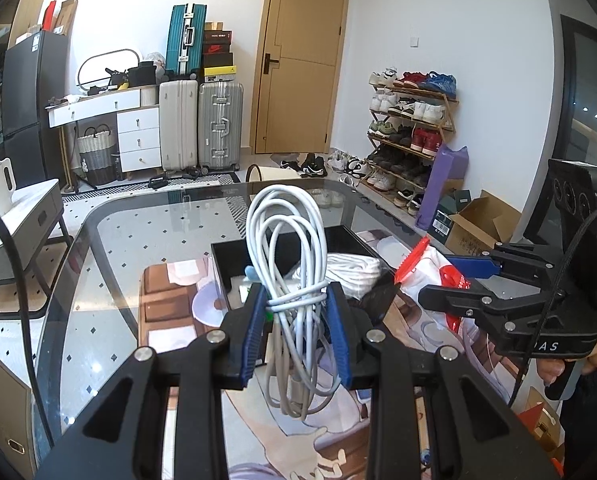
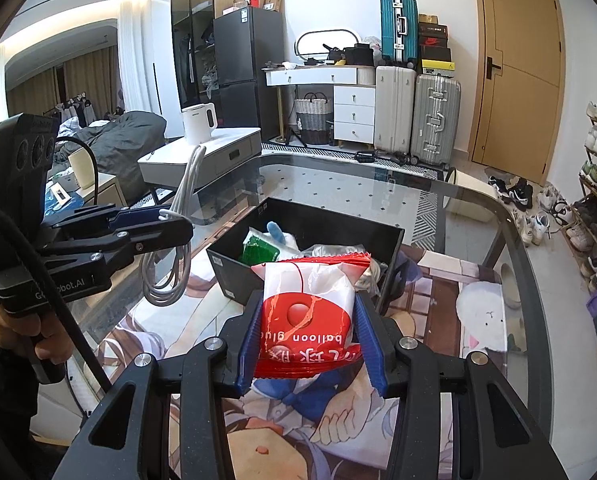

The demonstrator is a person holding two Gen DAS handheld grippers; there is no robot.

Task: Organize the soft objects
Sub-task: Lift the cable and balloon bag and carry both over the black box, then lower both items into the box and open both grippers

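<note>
Left wrist: cable bundle (image 1: 294, 280) clears black bin's (image 1: 234, 246) rim.

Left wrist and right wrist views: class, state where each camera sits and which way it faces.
Left wrist view: on the left gripper, facing the door across the glass table; shut on a white cable bundle; the right gripper shows at right.
Right wrist view: on the right gripper, facing the suitcases; shut on a red-and-white packet; the left gripper and a hand show at left.
Shared: the black bin, table, both held items.
</note>
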